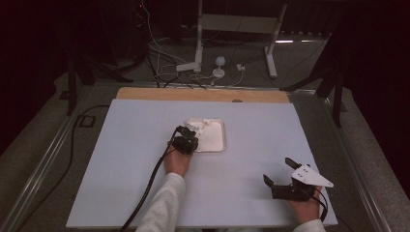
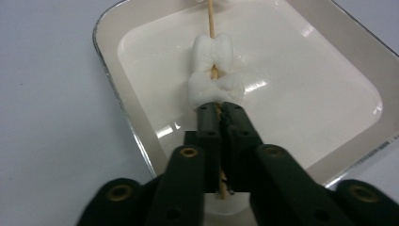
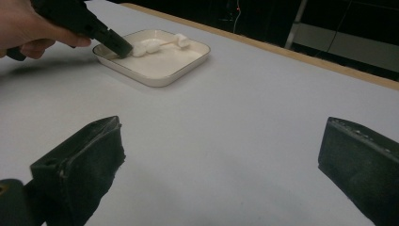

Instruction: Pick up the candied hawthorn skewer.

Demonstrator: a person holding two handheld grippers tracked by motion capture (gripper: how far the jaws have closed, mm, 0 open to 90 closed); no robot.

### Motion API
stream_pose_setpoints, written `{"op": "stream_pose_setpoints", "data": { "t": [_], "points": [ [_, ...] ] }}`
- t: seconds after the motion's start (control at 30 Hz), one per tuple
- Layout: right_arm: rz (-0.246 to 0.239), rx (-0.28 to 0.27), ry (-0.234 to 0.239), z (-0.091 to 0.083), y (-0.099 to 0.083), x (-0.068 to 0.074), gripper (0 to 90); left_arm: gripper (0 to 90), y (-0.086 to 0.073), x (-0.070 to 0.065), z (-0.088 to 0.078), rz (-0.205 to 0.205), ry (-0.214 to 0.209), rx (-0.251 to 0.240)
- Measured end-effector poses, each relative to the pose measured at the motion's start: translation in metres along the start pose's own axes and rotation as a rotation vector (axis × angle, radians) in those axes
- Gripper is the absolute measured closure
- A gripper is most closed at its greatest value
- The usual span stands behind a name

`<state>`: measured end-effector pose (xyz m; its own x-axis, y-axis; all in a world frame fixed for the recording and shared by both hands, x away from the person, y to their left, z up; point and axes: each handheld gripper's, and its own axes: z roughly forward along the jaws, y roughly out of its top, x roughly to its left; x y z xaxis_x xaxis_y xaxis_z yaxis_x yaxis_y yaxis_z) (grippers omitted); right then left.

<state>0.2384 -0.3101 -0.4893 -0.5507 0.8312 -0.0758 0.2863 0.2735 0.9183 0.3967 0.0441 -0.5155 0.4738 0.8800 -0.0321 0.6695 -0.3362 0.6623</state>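
Note:
A square white tray [image 2: 113, 80] sits on the pale blue table. Over it runs a thin wooden skewer [image 2: 211, 19] threaded with white marshmallows [image 2: 214, 70]. My left gripper [image 2: 219, 110] is shut on the skewer's near end, just behind the closest marshmallow, and the stick shows between the jaws. In the high view this gripper [image 1: 186, 137] stands at the tray's [image 1: 216, 140] left edge, with the marshmallows [image 1: 196, 123] ahead of it. My right gripper [image 1: 278, 170] rests at the front right, open and holding nothing. The right gripper view has its wide-apart jaws [image 3: 221, 141] facing the distant tray [image 3: 155, 77].
The table surface [image 1: 145, 193] is a pale sheet with a wooden strip [image 1: 203, 94] along its far edge. Cables and a white stand [image 1: 198, 58] lie on the floor beyond. A cable [image 1: 150, 183] trails from the left gripper toward the front edge.

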Motion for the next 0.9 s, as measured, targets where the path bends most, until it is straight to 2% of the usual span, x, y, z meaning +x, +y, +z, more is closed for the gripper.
{"op": "stream_pose_setpoints", "data": {
  "t": [0.13,0.3,0.5,0.63,0.77,0.9],
  "points": [
    [-0.001,0.001,0.002,0.000,0.000,0.000,0.5,90.0,0.002,0.001,0.001,-0.009,-0.006,0.004],
    [-0.002,0.001,0.000,0.000,0.000,0.000,0.5,90.0,0.003,0.007,-0.002,-0.056,-0.045,0.009],
    [0.001,0.002,-0.002,0.000,0.000,-0.001,0.5,90.0,0.005,0.007,-0.012,-0.054,-0.054,0.032],
    [-0.004,0.004,-0.002,0.000,0.000,0.000,0.5,90.0,0.002,0.006,-0.012,-0.048,-0.065,0.053],
    [-0.002,0.003,-0.003,0.000,0.000,0.000,0.5,89.9,0.002,0.006,-0.013,-0.060,-0.080,0.062],
    [-0.001,0.003,-0.002,0.000,-0.001,-0.001,0.5,87.3,0.000,0.006,-0.013,-0.048,-0.091,0.107]
  ]
}}
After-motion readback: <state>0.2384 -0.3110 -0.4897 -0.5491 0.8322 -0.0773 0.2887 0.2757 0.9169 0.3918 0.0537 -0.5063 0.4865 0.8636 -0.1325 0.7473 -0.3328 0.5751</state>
